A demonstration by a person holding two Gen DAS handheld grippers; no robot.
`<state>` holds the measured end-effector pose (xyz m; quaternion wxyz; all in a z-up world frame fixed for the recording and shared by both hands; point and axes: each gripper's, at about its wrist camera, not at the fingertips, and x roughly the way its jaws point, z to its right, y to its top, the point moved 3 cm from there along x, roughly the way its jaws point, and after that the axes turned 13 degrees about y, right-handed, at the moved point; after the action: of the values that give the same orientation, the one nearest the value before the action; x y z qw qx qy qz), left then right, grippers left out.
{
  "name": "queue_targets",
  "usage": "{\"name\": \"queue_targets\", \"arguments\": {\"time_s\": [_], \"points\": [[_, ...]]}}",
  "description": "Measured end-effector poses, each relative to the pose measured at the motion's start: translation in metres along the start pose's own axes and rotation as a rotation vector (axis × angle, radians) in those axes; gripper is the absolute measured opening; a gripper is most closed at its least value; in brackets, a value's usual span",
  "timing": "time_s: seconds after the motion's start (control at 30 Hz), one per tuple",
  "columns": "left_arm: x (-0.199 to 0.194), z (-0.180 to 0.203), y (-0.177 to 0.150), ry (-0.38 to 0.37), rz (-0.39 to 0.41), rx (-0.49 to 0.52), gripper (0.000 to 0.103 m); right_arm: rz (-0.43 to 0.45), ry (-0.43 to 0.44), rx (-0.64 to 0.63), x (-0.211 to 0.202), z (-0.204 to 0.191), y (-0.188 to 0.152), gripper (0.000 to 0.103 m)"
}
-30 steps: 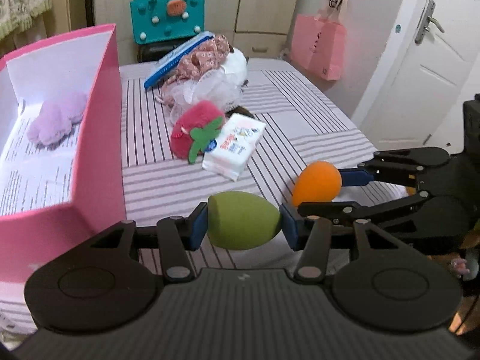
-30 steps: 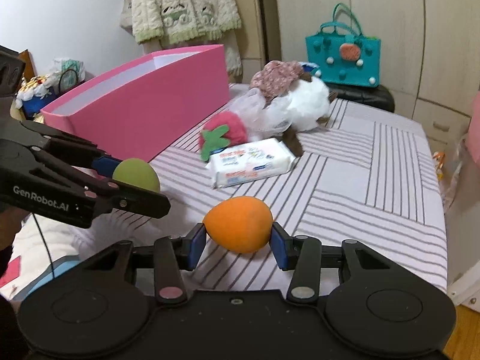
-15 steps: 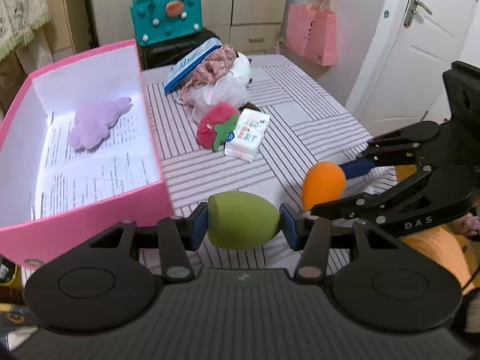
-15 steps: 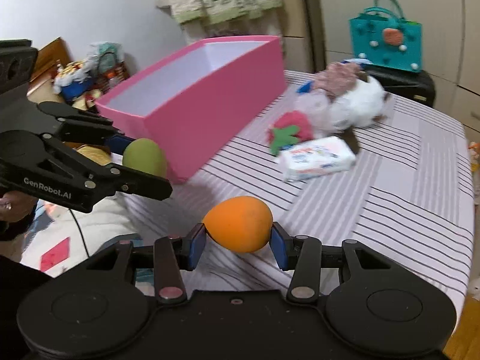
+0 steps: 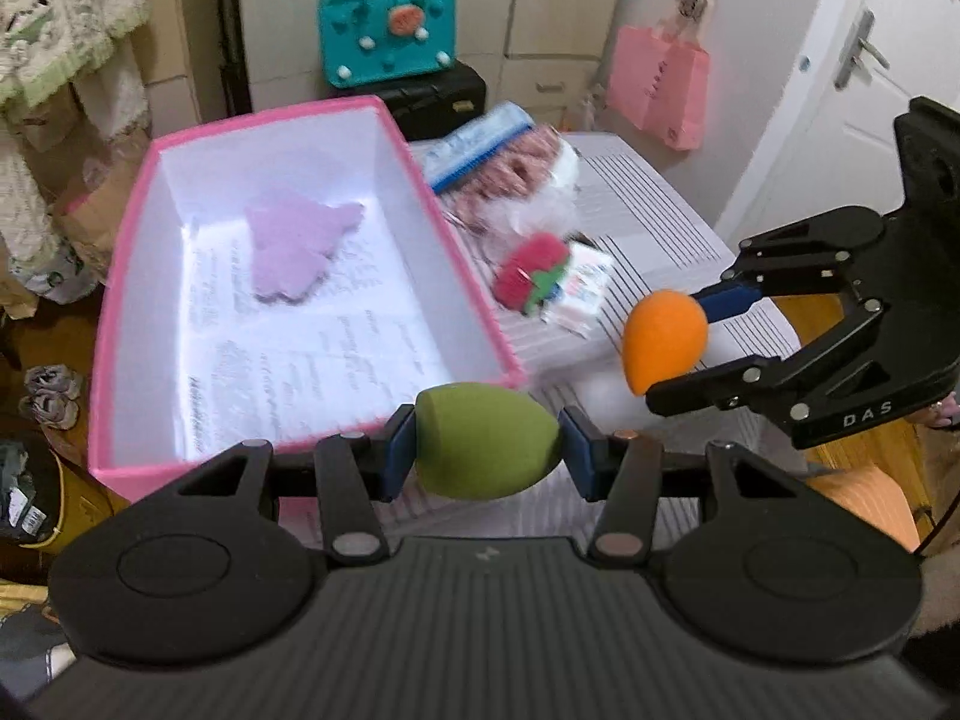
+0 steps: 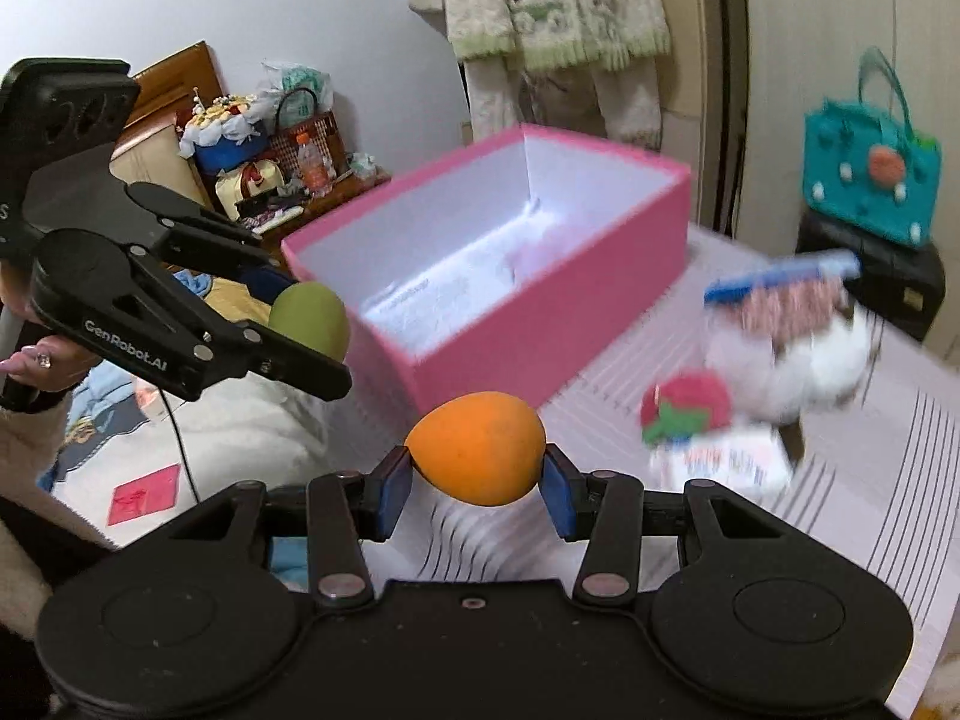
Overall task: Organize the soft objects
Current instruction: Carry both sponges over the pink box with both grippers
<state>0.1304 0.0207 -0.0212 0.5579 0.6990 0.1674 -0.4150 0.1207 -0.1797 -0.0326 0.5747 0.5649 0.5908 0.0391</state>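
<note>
My left gripper [image 5: 487, 450] is shut on a green egg-shaped sponge [image 5: 487, 449], held in the air just before the near wall of the pink box [image 5: 438, 228]. The same green sponge [image 6: 309, 324] shows in the right wrist view at the box's near-left corner. My right gripper [image 6: 477, 477] is shut on an orange egg-shaped sponge [image 6: 477, 447], raised above the striped table to the right of the pink box [image 6: 540, 324]. The orange sponge [image 5: 663, 339] hangs right of the green one. Inside the box lies a purple plush piece [image 5: 300, 246] on printed paper.
On the striped table [image 5: 654, 222] right of the box lie a red strawberry plush [image 5: 531, 270], a wipes pack [image 5: 579, 294], a white fluffy bundle with floral cloth [image 6: 792, 348] and a blue-edged pouch [image 5: 477, 144]. A teal bag [image 5: 384, 30] stands behind. A hand [image 6: 36, 360] holds the left gripper.
Both grippers have risen with their sponges still held. The view now looks down into the pink box. The right gripper has rolled and drawn toward the box.
</note>
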Motion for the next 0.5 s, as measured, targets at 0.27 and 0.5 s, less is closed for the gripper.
{"name": "queue_targets", "arguments": {"time_s": [0.27,0.5], "points": [[0.026,-0.047,0.023,0.026,0.097,-0.119,0.050,0.106,-0.072,-0.146,0.022,0.004,0.055,0.052],[0.080,-0.081,0.065,0.142,0.036,-0.119,0.050,0.046,-0.085,-0.230,0.069,0.026,0.101,0.052]]}}
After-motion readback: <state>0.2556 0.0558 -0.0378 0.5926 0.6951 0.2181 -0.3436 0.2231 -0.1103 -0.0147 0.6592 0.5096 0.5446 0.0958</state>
